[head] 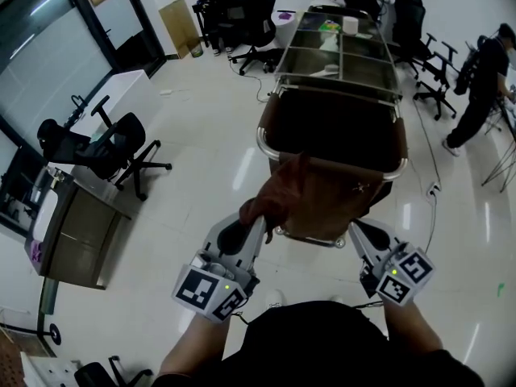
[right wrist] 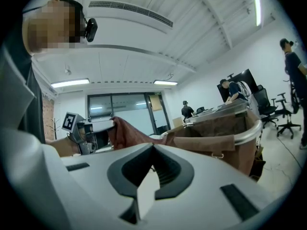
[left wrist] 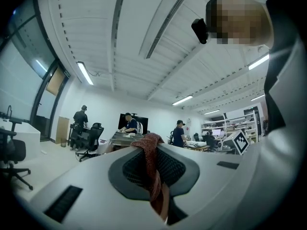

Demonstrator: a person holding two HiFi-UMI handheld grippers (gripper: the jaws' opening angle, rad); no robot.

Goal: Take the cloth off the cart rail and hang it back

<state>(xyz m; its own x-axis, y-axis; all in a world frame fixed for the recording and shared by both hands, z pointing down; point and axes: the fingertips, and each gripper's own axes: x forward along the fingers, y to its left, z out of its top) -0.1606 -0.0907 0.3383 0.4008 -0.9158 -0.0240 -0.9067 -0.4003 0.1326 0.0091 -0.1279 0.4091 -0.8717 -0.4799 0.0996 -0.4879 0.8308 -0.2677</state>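
Observation:
A brown cloth drapes over the near chrome rail of a cart and hangs down its front. My left gripper is shut on the cloth's left corner and holds it bunched and lifted off the rail's left end. In the left gripper view the reddish fabric runs between the jaws. My right gripper sits by the cloth's lower right edge, its jaws shut with no cloth between them. The right gripper view looks across at the cloth, the rail and the left gripper.
The cart stretches away with glass shelves carrying small items. Black office chairs and a desk stand to the left, with more chairs behind. A person stands at the right. A cable runs along the floor.

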